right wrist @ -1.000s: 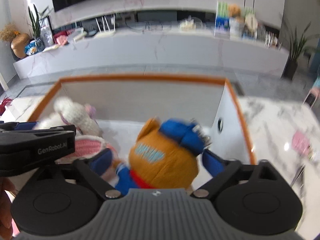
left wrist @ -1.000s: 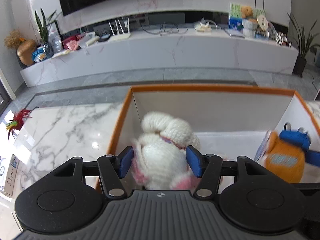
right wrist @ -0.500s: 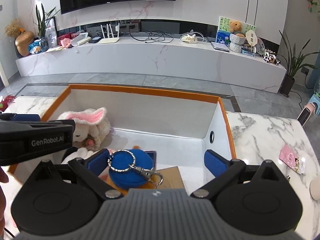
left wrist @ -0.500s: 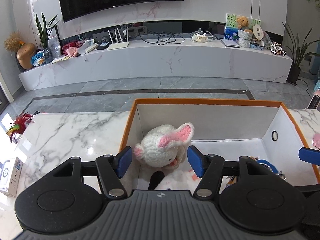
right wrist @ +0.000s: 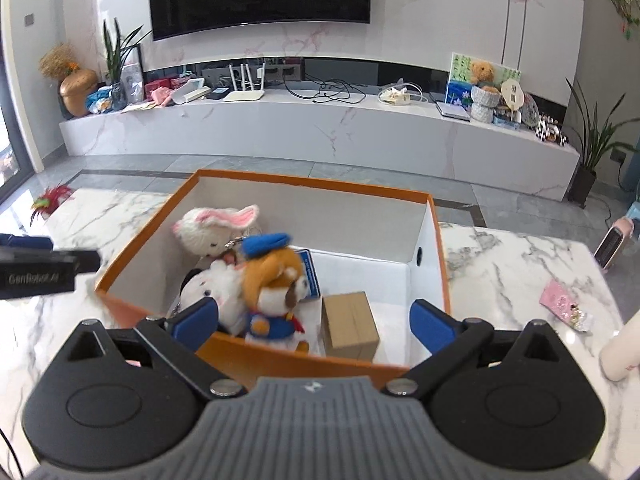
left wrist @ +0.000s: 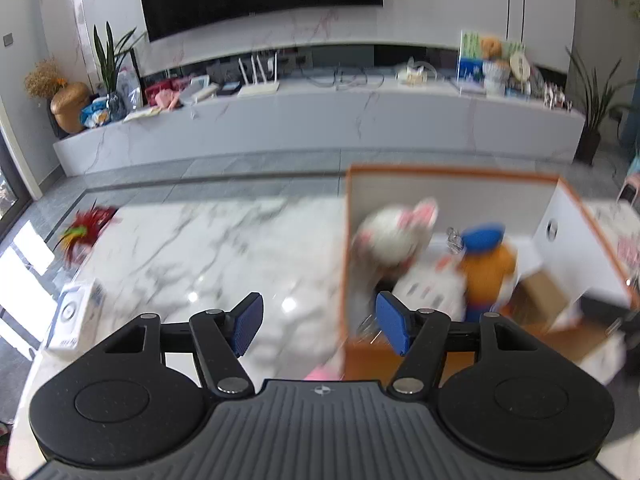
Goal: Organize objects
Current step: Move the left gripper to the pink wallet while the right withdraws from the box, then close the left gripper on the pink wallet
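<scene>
An orange box with white inside (right wrist: 430, 216) (left wrist: 452, 172) stands on the marble table (right wrist: 512, 264). In it lie a white knitted rabbit (right wrist: 214, 226) (left wrist: 394, 236), an orange plush with a blue cap (right wrist: 274, 280) (left wrist: 486, 264), another white plush (right wrist: 212, 292) and a small cardboard box (right wrist: 348, 324). My right gripper (right wrist: 316, 320) hangs open above the box's near wall, holding nothing. My left gripper (left wrist: 320, 324) is out over the table left of the box, its jaws opening and empty; its body (right wrist: 40, 270) shows in the right wrist view.
A red feather toy (left wrist: 86, 230) (right wrist: 50, 198) lies at the table's far left and a white carton (left wrist: 74, 314) at its left edge. A pink card (right wrist: 560, 300) and a pale cylinder (right wrist: 620, 354) lie right of the box. Beyond the table runs a long marble TV bench (right wrist: 320, 128).
Both grippers let go of their plush toys, which now lie in the box, and pulled back and up. The left gripper swung left, out over the table.
</scene>
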Available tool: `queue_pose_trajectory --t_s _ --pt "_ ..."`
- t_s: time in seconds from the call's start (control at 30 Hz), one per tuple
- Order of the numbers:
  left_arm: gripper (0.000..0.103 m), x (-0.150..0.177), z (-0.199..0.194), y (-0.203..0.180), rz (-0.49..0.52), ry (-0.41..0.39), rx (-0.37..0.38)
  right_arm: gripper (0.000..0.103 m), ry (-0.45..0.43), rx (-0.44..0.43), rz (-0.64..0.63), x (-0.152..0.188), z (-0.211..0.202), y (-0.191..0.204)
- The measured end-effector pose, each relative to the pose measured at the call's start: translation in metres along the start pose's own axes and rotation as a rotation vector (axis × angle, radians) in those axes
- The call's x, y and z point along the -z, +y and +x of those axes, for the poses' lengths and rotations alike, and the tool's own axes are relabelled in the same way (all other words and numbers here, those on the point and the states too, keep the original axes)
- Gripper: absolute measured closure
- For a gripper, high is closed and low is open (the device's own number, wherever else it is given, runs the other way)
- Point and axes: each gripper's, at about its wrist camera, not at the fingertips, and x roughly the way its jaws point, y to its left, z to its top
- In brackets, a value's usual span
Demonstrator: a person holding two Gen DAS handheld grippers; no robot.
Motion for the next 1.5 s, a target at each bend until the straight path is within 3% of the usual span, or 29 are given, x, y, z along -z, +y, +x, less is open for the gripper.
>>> queue_pose_trajectory --t_s 0.17,0.3,0.4,0.47,0.57,0.73,0.9,1.13,1.2,1.33,1.4,1.5 --pt "0.029 0.035 0.007 0.013 0.118 0.076 0.050 0.001 -0.013 0.013 -0.023 0.016 -0.031 -0.009" --pt "0.029 0.064 0.029 0.014 0.244 0.133 0.136 0.001 0.003 -0.023 0.024 0.034 -0.044 -0.026" --pt "0.029 0.082 0.049 0.010 0.334 0.186 0.155 0.001 0.032 -0.052 0.055 0.046 -0.047 -0.039" --pt "0.028 0.091 0.061 0.011 0.365 0.211 0.153 0.001 0.046 -0.049 0.058 0.051 -0.047 -0.046" --pt "0.027 0.095 0.069 0.015 0.372 0.201 0.221 0.001 0.056 -0.041 0.063 0.056 -0.046 -0.056" --pt "0.008 0.102 0.081 0.009 0.446 0.174 0.217 0.001 0.088 -0.040 0.101 0.065 -0.039 -0.074" --pt "0.003 0.097 0.092 0.018 0.357 0.154 0.258 0.001 0.142 -0.015 0.108 0.074 -0.020 -0.081" --pt "0.003 0.094 0.094 0.015 0.341 0.177 0.254 0.003 0.292 0.047 0.104 0.097 0.026 -0.080" --pt "0.004 0.093 0.094 0.015 0.338 0.184 0.250 0.013 0.314 0.058 0.100 0.102 0.033 -0.081" --pt "0.005 0.093 0.094 0.013 0.338 0.195 0.239 0.054 0.360 0.022 0.165 0.108 0.042 -0.088" --pt "0.006 0.092 0.093 0.012 0.333 0.201 0.231 0.066 0.374 0.012 0.180 0.110 0.045 -0.089" --pt "0.008 0.092 0.091 0.010 0.336 0.206 0.218 0.067 0.366 0.019 0.178 0.111 0.044 -0.088"
